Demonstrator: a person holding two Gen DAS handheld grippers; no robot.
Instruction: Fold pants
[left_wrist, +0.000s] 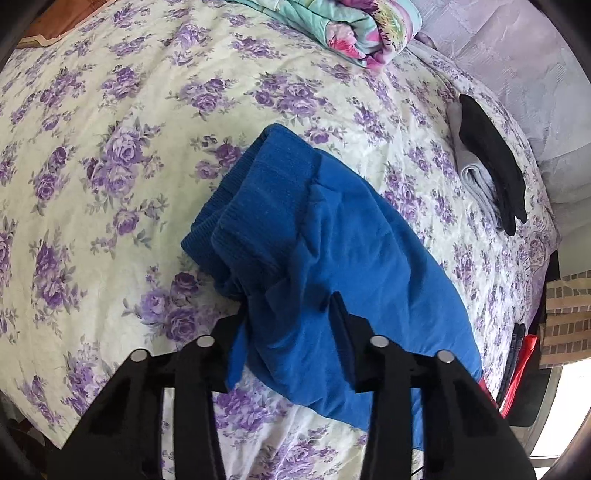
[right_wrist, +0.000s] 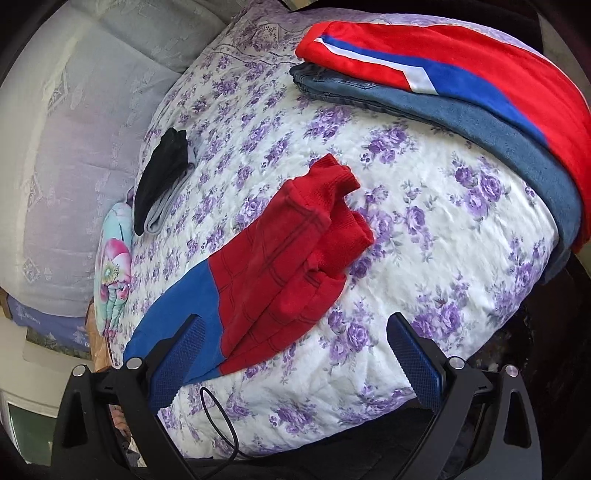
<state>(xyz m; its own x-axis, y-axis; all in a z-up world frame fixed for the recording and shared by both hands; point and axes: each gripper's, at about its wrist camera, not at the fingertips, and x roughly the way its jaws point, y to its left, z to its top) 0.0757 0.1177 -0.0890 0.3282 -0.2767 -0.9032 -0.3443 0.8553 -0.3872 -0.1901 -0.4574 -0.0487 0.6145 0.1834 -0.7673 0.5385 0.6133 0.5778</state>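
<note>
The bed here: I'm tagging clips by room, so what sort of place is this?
Most likely a home bedroom: a bed with a floral bedspread, a rolled quilt at its far end, and folded clothes stacked on it.

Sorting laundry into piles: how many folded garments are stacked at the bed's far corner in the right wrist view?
2: red striped garment on top, blue denim-like garment directly beneath. More may be hidden underneath.

Both wrist cams close above bed (left_wrist: 110, 110), sharing pants (left_wrist: 332, 240).
</note>
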